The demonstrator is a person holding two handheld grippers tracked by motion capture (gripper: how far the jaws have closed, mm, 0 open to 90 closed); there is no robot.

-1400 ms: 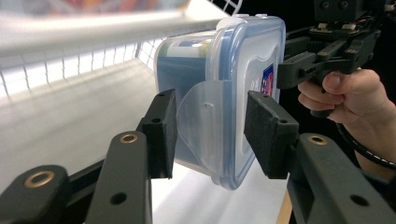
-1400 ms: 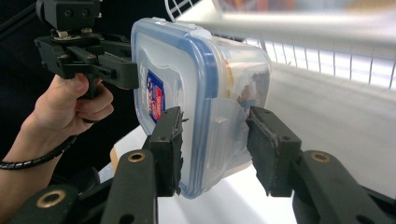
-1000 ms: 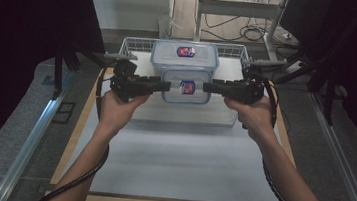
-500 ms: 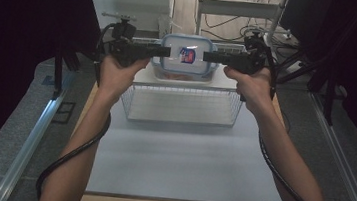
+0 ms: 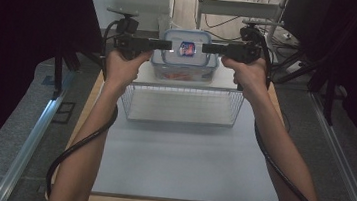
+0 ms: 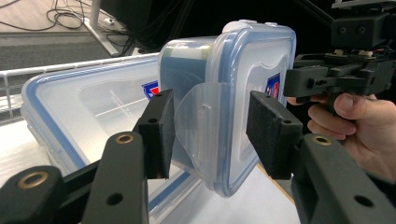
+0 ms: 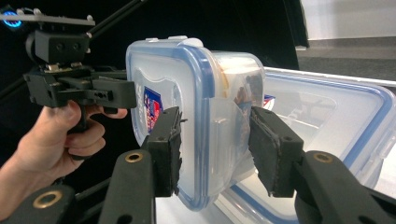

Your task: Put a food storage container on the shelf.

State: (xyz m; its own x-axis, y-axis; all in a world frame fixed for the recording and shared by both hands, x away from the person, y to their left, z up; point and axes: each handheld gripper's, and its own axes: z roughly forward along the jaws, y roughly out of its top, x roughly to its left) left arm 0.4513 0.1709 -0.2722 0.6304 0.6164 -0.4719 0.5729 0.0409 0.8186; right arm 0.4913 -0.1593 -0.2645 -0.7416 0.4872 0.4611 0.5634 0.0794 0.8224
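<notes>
Two tools held a small lidded box aloft at upper centre.

The left tool [image 5: 165, 44] clamped the small box [image 5: 186, 50] by its left side flap, jaws part-closed; the right tool [image 5: 208, 48] pinched its right flap likewise. Below lay a larger lidded box [image 6: 84, 107], then a wire basket [image 5: 181, 103] on the counter [image 5: 180, 161].

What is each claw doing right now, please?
Left claw: closed on the small container's side latch.
Right claw: closed on its opposite latch.

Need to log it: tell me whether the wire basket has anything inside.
No: the wire basket shows only its bare floor in the high view.
</notes>
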